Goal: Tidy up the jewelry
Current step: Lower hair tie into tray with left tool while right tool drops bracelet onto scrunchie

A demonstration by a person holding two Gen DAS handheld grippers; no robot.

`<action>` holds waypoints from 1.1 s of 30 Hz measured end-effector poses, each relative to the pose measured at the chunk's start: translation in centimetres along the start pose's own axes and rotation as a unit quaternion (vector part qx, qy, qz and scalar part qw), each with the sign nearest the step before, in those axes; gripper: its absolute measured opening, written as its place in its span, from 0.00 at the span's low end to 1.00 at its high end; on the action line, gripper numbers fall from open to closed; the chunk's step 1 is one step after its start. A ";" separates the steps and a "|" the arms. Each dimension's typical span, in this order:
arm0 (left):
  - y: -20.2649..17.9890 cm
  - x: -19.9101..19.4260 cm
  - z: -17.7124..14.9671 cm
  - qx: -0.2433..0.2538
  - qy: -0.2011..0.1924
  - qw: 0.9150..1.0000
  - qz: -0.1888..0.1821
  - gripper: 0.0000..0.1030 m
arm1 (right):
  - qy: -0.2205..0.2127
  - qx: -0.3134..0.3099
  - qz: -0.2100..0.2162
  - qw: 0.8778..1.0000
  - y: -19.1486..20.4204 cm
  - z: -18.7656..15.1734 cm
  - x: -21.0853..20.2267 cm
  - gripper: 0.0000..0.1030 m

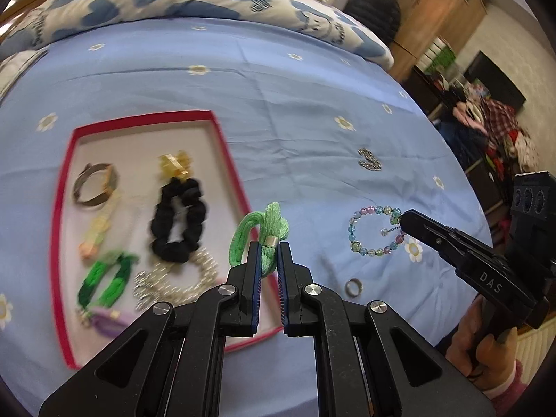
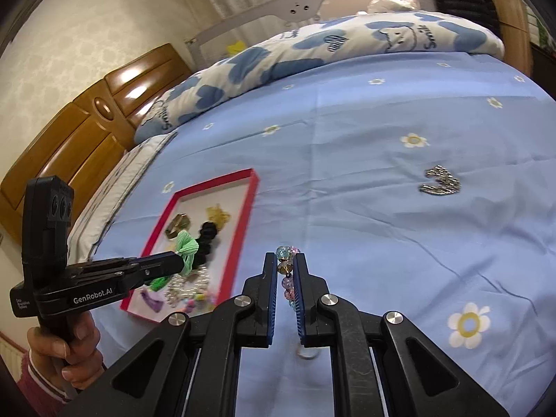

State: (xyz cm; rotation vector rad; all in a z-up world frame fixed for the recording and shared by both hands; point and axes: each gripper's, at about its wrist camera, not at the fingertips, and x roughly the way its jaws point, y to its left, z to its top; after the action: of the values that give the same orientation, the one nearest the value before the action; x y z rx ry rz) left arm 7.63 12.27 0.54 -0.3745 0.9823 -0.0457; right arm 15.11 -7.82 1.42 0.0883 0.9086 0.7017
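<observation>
While the blue flowered bed carries the red-rimmed shallow tray, the left hand-held gripper pinches a soft, light green woven bracelet above it; the right hand-held gripper clamps a slippery pastel glass-bead bracelet midair — best held across the beads.

Readable: "DAS" in pale letters on the side of the right gripper, "GenRobot.AI" in white on the side of the left gripper, and "Smile" in dark script on the blue-heart duvet; smaller print beside "GenRobot.AI" too tiny to read.
</observation>
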 end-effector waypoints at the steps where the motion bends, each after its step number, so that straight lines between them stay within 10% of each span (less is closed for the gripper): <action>1: 0.3 -0.3 -0.2 -0.005 -0.002 1.000 0.001 0.07 | 0.001 -0.004 0.003 1.000 0.5 0.0 0.1 0.08; 33: 10.8 -3.7 -2.0 -0.099 -0.025 0.992 0.071 0.07 | 0.041 -0.066 0.097 0.992 11.0 0.9 6.6 0.08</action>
State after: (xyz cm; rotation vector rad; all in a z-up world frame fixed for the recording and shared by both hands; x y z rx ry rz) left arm 2.50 22.50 -1.05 -0.4844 0.9640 0.1912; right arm 12.79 4.83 1.34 0.0295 0.9376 0.9503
